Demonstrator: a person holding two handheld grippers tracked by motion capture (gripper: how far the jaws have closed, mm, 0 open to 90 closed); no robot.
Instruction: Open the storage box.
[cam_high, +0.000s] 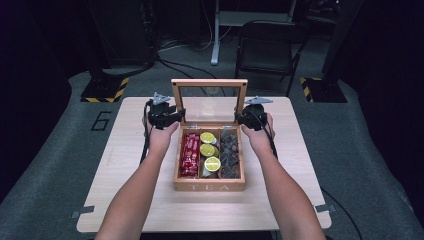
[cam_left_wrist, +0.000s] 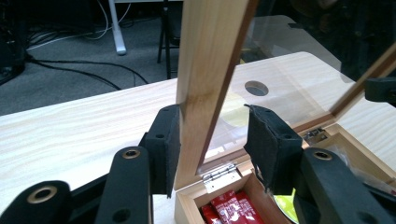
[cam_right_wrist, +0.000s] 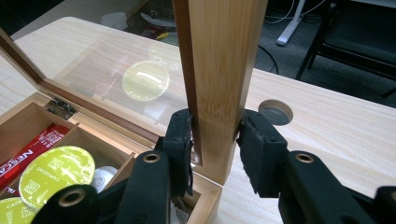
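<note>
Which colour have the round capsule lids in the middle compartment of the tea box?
Yellow-green capsule lids, best in the high view.

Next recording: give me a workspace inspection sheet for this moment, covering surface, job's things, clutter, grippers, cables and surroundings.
Surface: light wooden table, with a round hole near the box.
Job's things: wooden tea box with its glass lid upright; three compartments hold red sachets, yellow-green capsules and dark pieces.
Clutter: nothing seen.
Grippers: left gripper straddles the lid's side frame, one pad touching, the other apart; right gripper is clamped on the opposite side frame.
Cables: one trails from each gripper; more lie on the floor behind.
Surroundings: dark room, black chair, hazard-striped stand bases.
</note>
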